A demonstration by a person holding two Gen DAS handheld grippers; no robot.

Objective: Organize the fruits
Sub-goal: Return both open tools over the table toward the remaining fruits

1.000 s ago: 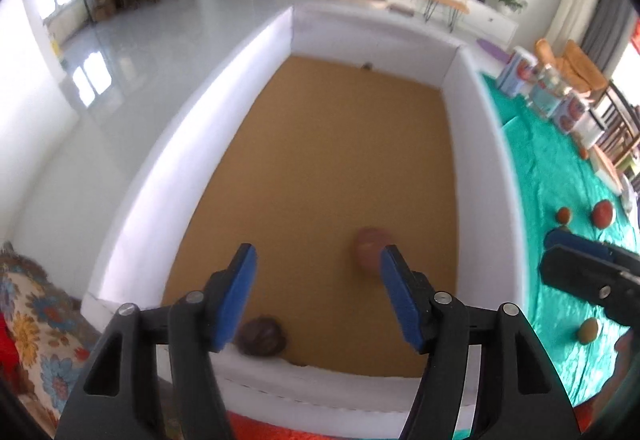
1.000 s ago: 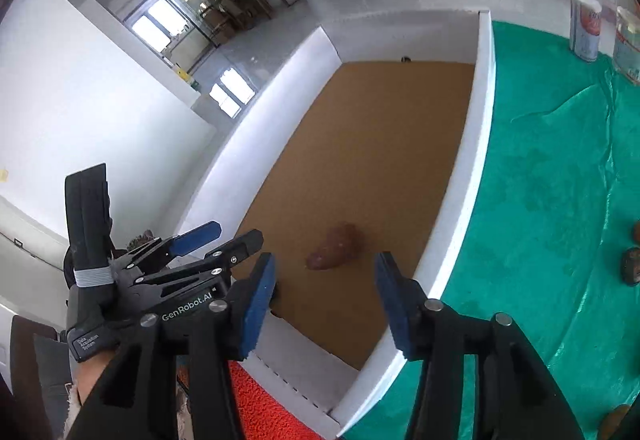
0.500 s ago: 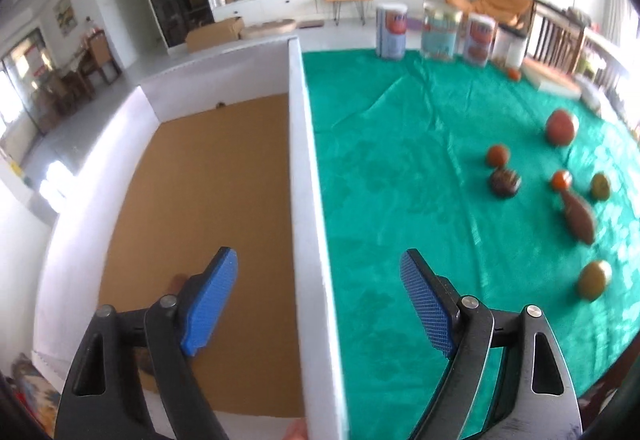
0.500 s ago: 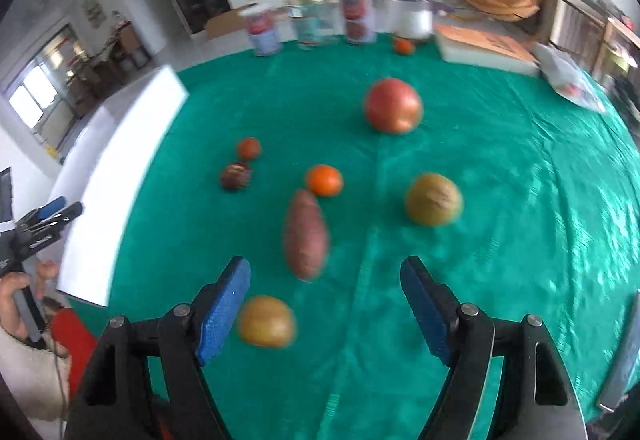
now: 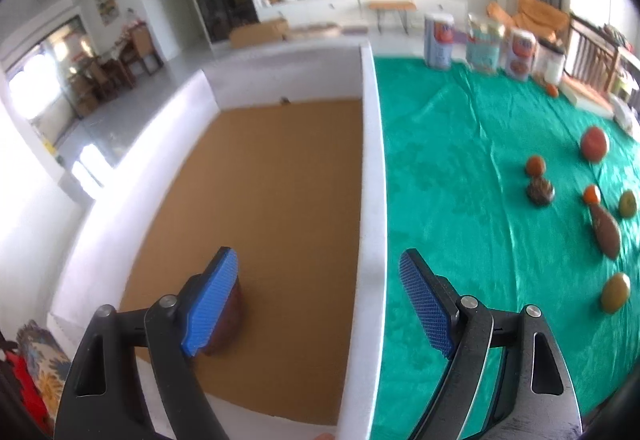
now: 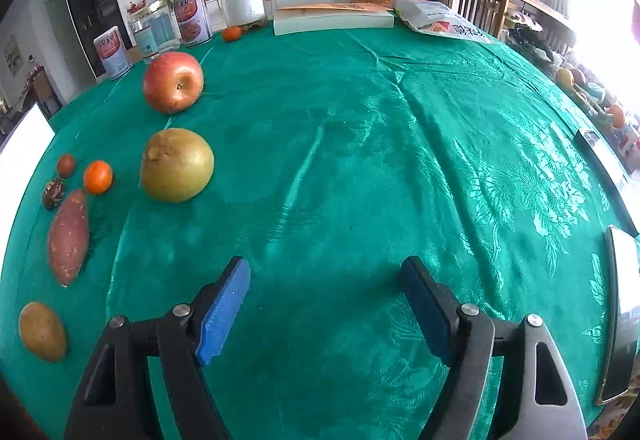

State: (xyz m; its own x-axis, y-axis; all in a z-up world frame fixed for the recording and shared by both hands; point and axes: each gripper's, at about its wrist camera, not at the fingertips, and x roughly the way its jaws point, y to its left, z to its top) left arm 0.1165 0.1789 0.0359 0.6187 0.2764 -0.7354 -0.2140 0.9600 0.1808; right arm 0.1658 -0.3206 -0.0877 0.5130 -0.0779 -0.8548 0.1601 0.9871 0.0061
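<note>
The left wrist camera looks forward and steeply down between its blue pads (image 5: 212, 300), poised close above the white wall (image 5: 372, 200) dividing a brown-floored box (image 5: 280, 180) from the green-clothed counter (image 5: 460, 168). The right wrist camera tilts down over open green cloth (image 6: 360, 160), nearer the fruit. Both views share the apple (image 5: 595, 144) (image 6: 173, 82), sweet potato (image 5: 606, 230) (image 6: 69, 238) and printed tins (image 5: 439, 40) (image 6: 192, 18) (also the television behind).
</note>
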